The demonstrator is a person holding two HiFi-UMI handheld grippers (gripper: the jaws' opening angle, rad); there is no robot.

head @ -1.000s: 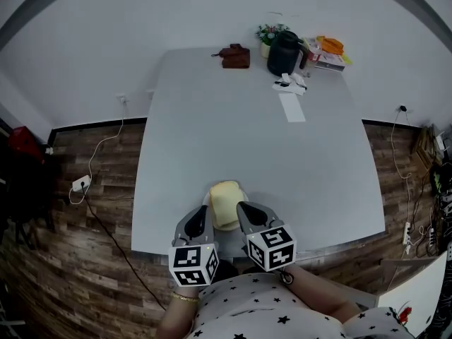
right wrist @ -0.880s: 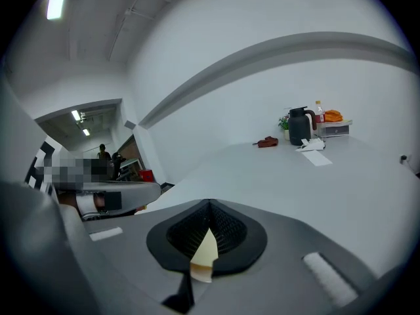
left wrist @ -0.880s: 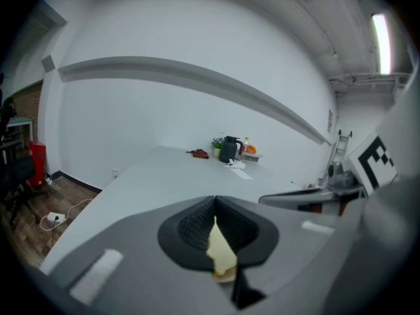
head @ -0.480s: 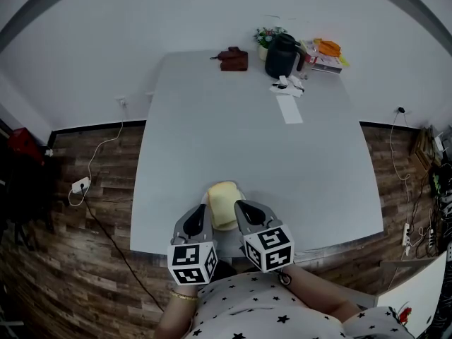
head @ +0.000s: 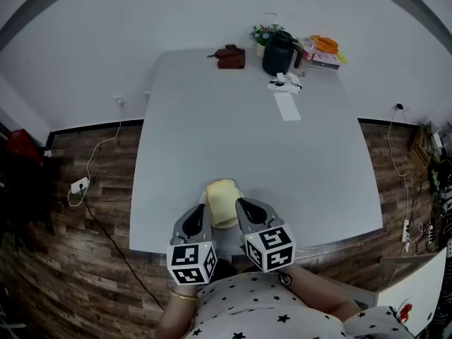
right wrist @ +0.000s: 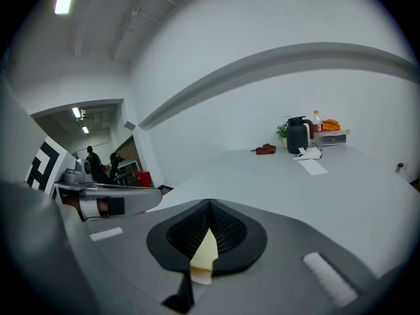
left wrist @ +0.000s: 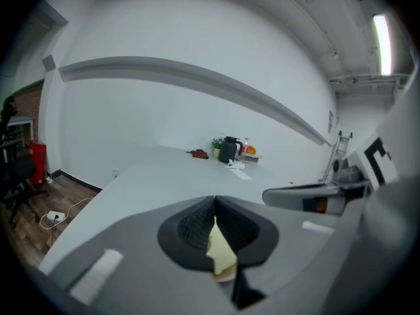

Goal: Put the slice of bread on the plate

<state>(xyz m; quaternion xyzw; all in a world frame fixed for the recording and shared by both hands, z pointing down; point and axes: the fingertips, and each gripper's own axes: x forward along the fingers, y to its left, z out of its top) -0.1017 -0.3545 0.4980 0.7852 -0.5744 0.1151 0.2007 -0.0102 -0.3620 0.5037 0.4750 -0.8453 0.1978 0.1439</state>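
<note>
A pale yellow slice of bread [head: 222,202] lies on a white plate [head: 205,195] near the front edge of the grey table [head: 240,140]. My left gripper [head: 200,212] rests just left of the slice and my right gripper [head: 242,209] just right of it, both pointing away from me. The jaws of both are shut, with nothing held. In the left gripper view a sliver of the bread [left wrist: 221,256] shows through the slit under the closed left gripper [left wrist: 214,205]. The right gripper view shows the bread [right wrist: 204,257] the same way under the right gripper [right wrist: 210,209].
At the table's far end stand a black kettle [head: 276,52], a small plant [head: 261,35], a brown object [head: 230,56], orange items [head: 325,46] and a white paper strip [head: 287,106]. Cables and a power strip [head: 79,185] lie on the wooden floor to the left.
</note>
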